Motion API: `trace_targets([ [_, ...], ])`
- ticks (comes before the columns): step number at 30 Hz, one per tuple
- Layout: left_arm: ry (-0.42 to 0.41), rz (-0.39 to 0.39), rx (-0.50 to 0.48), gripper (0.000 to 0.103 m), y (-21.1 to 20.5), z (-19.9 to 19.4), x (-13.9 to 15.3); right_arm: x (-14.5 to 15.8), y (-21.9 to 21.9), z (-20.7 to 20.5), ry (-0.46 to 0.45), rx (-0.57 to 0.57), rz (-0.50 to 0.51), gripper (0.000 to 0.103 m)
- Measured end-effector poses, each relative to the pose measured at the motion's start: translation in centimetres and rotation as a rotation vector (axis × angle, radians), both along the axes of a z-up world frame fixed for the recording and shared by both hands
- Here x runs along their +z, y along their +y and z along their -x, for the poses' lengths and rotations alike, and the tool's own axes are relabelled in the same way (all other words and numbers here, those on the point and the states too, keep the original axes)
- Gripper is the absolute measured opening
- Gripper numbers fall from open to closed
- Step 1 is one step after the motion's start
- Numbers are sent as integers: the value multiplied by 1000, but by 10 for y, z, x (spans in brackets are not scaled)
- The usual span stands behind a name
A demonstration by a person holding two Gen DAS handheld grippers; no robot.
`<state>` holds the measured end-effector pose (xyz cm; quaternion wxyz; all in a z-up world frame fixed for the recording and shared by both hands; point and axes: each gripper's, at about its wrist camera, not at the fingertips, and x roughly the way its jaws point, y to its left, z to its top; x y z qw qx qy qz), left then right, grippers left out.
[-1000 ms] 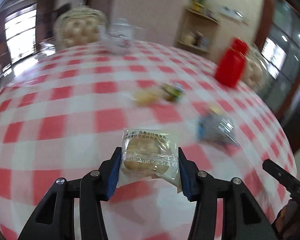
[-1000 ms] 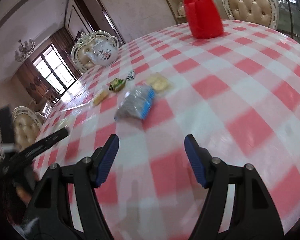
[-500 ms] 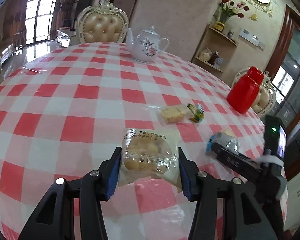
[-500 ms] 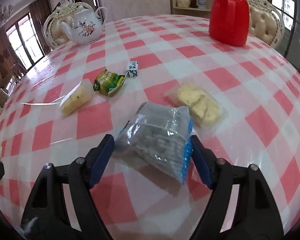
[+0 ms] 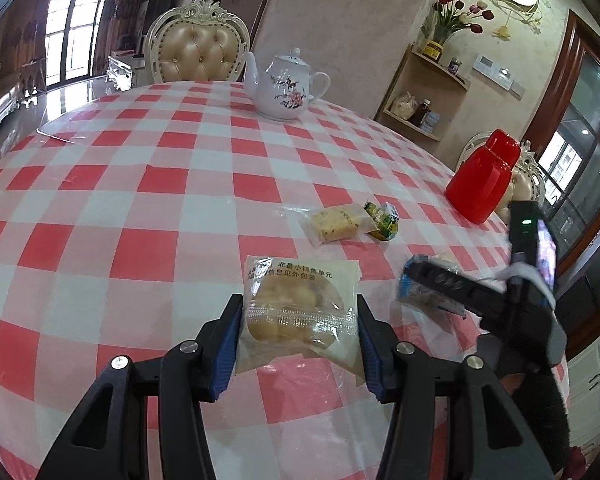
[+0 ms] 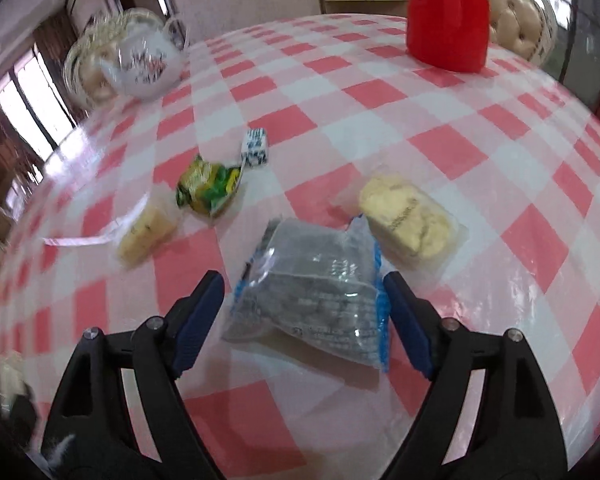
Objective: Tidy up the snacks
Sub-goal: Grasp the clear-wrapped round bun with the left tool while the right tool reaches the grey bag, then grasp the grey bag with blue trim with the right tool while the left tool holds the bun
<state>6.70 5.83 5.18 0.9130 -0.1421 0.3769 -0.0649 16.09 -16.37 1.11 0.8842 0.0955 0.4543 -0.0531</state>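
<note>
A clear-wrapped bun packet (image 5: 298, 312) is clamped between the blue pads of the left gripper (image 5: 298, 330), held just above the red-and-white checked tablecloth (image 5: 140, 208). The right gripper (image 6: 304, 318) is set down around a grey snack bag with blue edges (image 6: 316, 292); its jaws are opening, the bag is lying between them, and the left pad is clearly seen apart from it, while the right pad looks just beside the blue edge (hard to call, a bit blurry there). Just beyond the bag to the right, a wrapped pale cake (image 6: 408, 220) is found touching it. Farther left, a green-yellow wrapper (image 6: 208, 184), a small blue-white candy (image 6: 255, 147) and a yellow cake slice in clear wrap (image 6: 146, 234) are scattered. A white flowered teapot (image 5: 286, 90) is parked at the far side, a red jug (image 5: 482, 178) to the far right.
</note>
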Motion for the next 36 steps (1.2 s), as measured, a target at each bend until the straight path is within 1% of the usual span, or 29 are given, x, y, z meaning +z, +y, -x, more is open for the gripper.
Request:
trace_targets([
  [2,1,-1,-3,53,-1,0,0,-5,4,0,8,24,51,83],
  [4,-1,1,-7,53,-1,0,0,-5,1,1,-20,35,68,77],
  [5,0,2,-8,53,-1,0,0,-5,-3,1,-30,45,59,72],
  [7,2,2,-8,53,-1,0,-1,-4,-8,2,-48,65,52,67],
  [9,9,4,-7,53,-1,-1,-3,1,-14,8,-72,86,47,57],
  [10,15,8,-10,53,-1,-2,-4,3,-17,11,-83,92,35,56],
  [12,23,7,-12,53,-1,-3,-6,9,-28,20,-101,108,-29,55],
  [14,29,5,-16,53,-2,-4,-8,16,-40,31,-139,132,-104,55],
  [17,43,17,-32,53,-4,-5,-11,23,-45,45,-172,161,-145,55],
  [19,46,12,-37,53,-6,-5,-12,23,-45,57,-173,187,-183,55],
  [24,52,18,-47,53,-8,-3,-12,19,-35,90,-166,242,-193,55],
  [29,30,-24,-47,53,-14,7,-5,27,-24,123,-206,290,-195,55],
  [33,13,-56,-23,53,-13,25,-5,32,-18,140,-229,316,-209,55],
  [36,8,-49,10,53,-2,43,-7,33,-12,150,-236,332,-229,55],
])
